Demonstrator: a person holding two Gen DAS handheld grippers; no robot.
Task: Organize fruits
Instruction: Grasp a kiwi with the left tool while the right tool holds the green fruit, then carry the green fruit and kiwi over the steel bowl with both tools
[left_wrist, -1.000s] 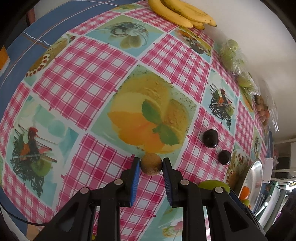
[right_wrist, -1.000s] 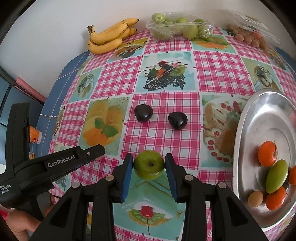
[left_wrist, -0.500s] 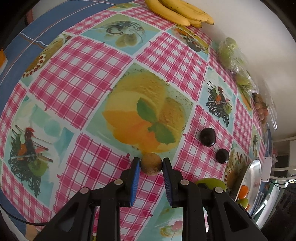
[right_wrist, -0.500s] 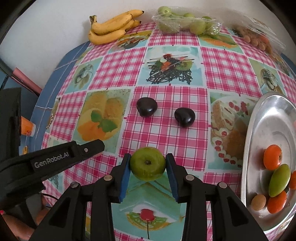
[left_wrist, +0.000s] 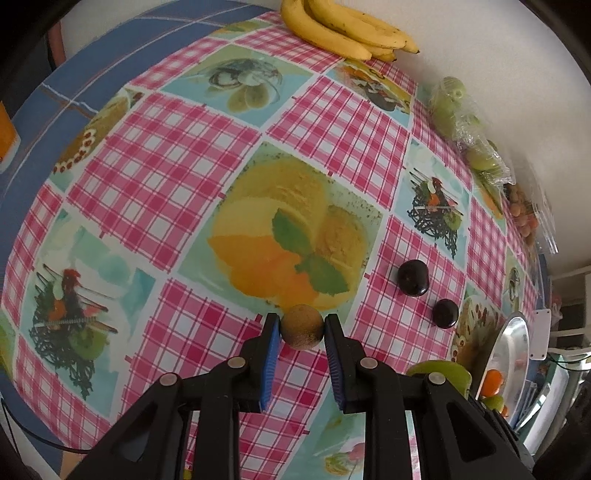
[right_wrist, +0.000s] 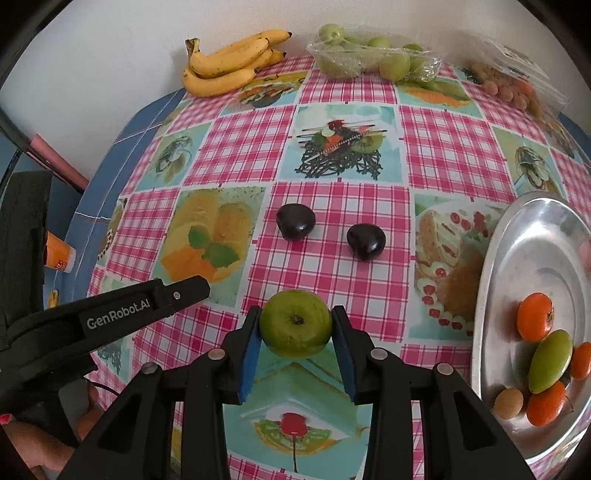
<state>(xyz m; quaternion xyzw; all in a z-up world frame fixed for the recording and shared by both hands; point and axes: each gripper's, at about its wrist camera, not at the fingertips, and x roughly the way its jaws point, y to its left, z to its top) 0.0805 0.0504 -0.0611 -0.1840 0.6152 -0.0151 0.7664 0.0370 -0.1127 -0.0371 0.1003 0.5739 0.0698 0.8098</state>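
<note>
Two hand-held grippers are working over a wide surface (right_wrist: 332, 266) that is wearing a pink checked cloth with printed dessert pictures. At its right side a round metal tray (right_wrist: 524, 229) is lying, and it is holding three orange fruits (right_wrist: 534, 316), one long green fruit (right_wrist: 549, 360) and one small tan fruit (right_wrist: 508, 403) near its lower edge. At the far edge, against the white wall, a bunch of bananas (right_wrist: 229, 62) is resting, beside it a clear plastic bag of green fruits (right_wrist: 369, 59), and further right another clear bag with small brownish and orange fruits (right_wrist: 509, 85).

The right hand-held gripper (right_wrist: 296, 325) is pointing steeply down and is gripping a green apple (right_wrist: 295, 323) between its blue pads, over the cloth left of the tray. The left hand-held gripper (left_wrist: 302, 326) is also pointing down and is closed on a small round brown fruit (left_wrist: 301, 326), above the printed orange dessert square. In the right wrist view its black finger is showing at the left with white letters on it.

Two dark plums (right_wrist: 296, 222) (right_wrist: 365, 241) are lying loose on a checked square between both grippers and the far edge, near each other but apart.
</note>
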